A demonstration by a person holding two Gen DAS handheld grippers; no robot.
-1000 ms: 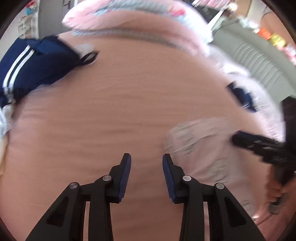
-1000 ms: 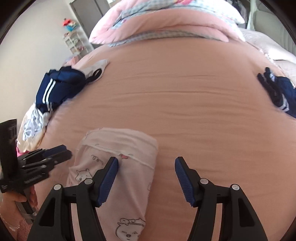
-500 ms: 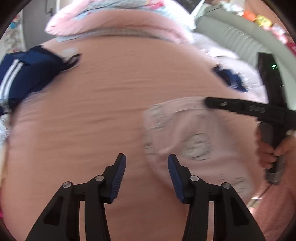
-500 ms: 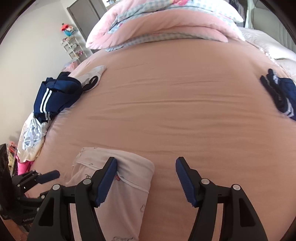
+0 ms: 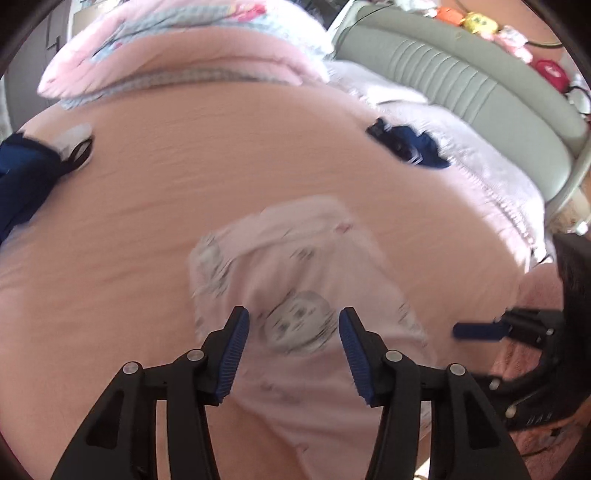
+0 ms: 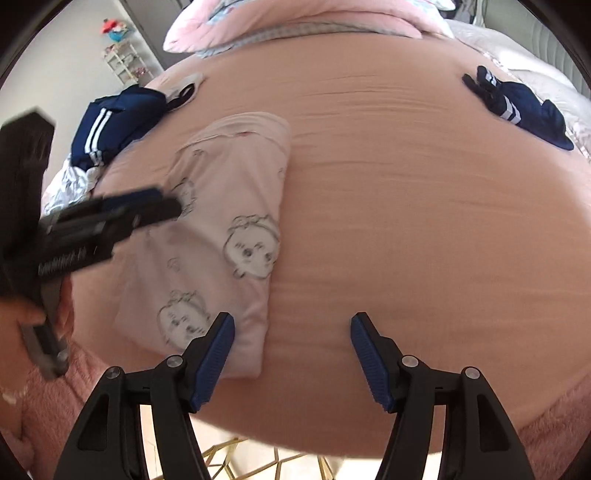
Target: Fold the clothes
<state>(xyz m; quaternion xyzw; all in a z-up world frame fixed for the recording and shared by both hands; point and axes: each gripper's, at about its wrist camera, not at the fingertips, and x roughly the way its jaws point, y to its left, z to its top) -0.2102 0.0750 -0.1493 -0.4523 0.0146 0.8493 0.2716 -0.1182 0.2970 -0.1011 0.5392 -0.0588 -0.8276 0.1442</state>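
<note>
A folded pale pink garment with cartoon faces (image 5: 306, 280) lies flat on the pink bed sheet (image 5: 147, 221); it also shows in the right wrist view (image 6: 221, 221). My left gripper (image 5: 293, 352) is open and empty, hovering over the garment's near part; it shows from the side in the right wrist view (image 6: 162, 206). My right gripper (image 6: 291, 360) is open and empty, at the garment's near right corner by the bed's front edge; it shows at the right of the left wrist view (image 5: 480, 330).
A navy striped garment (image 6: 114, 125) lies on a pile at the bed's left edge. Another navy piece (image 6: 517, 107) lies at the far right. Pillows (image 6: 295, 18) are stacked at the head. A grey headboard (image 5: 480, 96) stands beside the bed.
Both grippers have pulled back toward the bed's front edge. The left gripper swung right over the garment and opened wider. The garment lies still.
</note>
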